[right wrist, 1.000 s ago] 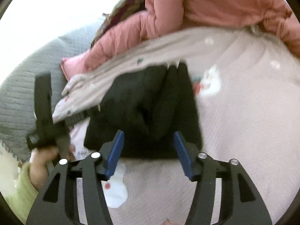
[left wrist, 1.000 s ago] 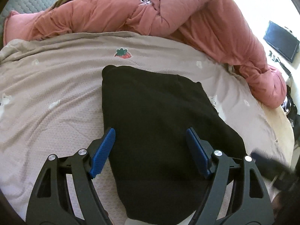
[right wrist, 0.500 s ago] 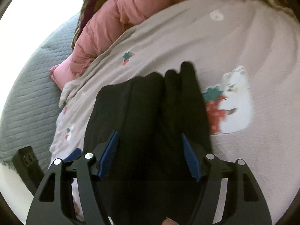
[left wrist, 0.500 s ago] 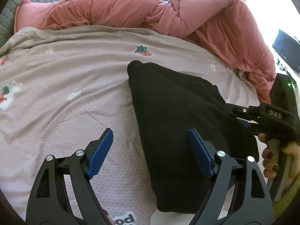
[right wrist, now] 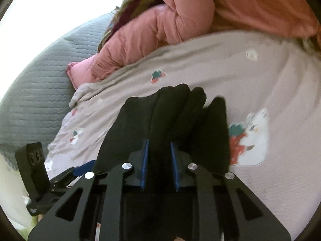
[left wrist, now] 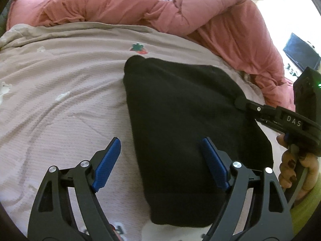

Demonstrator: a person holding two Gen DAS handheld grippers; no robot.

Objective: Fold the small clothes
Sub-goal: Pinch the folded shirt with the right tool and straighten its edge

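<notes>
A folded black garment (left wrist: 180, 120) lies on a beige bedsheet (left wrist: 60, 100) printed with strawberries. My left gripper (left wrist: 160, 158) is open and straddles the garment's near left edge, one blue pad over the sheet, the other over the cloth. In the right wrist view my right gripper (right wrist: 159, 160) is shut on a bunched fold of the black garment (right wrist: 170, 116). The right gripper also shows in the left wrist view (left wrist: 240, 102), clamped on the garment's right edge.
A bunched pink duvet (left wrist: 160, 14) lies along the far side of the bed. A grey quilted cover (right wrist: 34, 92) lies at the left in the right wrist view. A dark screen (left wrist: 301, 52) stands beyond the bed's right side.
My right gripper has closed on the garment's right edge, bunching the cloth between its pads. My left gripper stays open and has shifted little.
</notes>
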